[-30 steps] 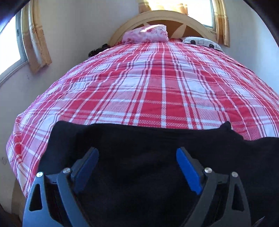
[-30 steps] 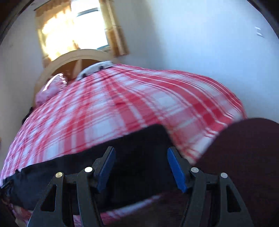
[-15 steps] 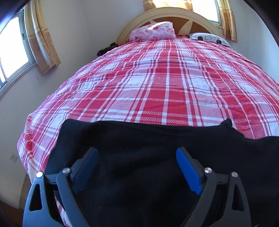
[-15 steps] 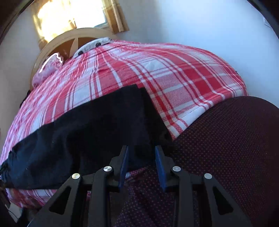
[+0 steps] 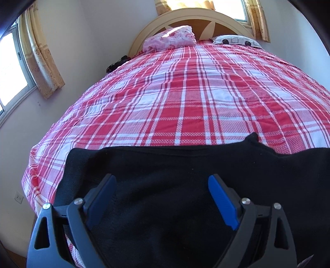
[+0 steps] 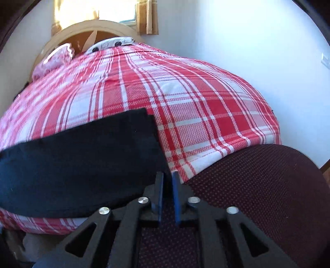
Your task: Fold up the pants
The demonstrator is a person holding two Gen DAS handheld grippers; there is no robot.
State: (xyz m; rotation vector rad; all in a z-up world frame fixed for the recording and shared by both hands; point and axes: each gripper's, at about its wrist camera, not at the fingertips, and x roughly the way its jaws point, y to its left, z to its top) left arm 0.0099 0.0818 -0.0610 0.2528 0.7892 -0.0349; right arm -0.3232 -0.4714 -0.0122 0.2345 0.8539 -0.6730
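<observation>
Across the near edge of the bed [image 5: 185, 99] the pants [image 5: 175, 175] are lying flat (black, on red plaid). Left gripper [image 5: 162, 179] is hovering over them, jaws wide apart. Right gripper [image 6: 167, 175] is pinching the pants' corner, fingers nearly together.

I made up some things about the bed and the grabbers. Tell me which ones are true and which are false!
1. The black pants lie on a red and white checked bedspread. True.
2. The left gripper is shut tight. False: its jaws stand wide open above the pants.
3. The right gripper has its fingers nearly together, at the corner of the pants' end. True.
4. The pants are bright yellow. False: they are black.
5. A pink pillow sits by the headboard. True.
</observation>
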